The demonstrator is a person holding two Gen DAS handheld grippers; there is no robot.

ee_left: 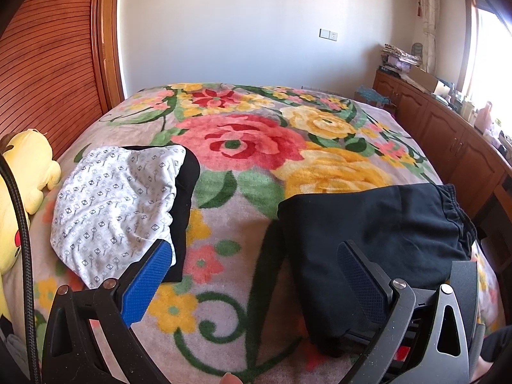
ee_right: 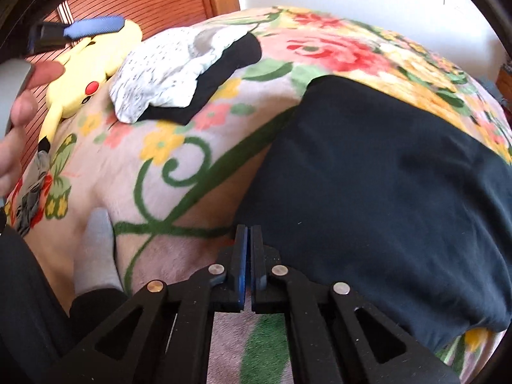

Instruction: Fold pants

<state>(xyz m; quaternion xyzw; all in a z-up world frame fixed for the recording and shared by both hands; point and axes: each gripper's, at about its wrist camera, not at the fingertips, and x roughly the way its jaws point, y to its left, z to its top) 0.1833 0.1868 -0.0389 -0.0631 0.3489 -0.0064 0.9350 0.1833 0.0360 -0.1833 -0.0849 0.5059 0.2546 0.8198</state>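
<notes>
1 folded pants (ee_left: 377, 224), 2 grippers (ee_left: 256, 275) (ee_right: 249, 233)

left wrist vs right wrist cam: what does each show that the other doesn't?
Left wrist only: the wooden cabinets, the wall switch, the pants' elastic waistband, and the left gripper open over the blanket.

Right wrist only: the right gripper shut at the near edge of the pants, a grey sock, and a bare hand.

Both: the dark pants, the floral blanket, the white patterned garment and the yellow plush.
</notes>
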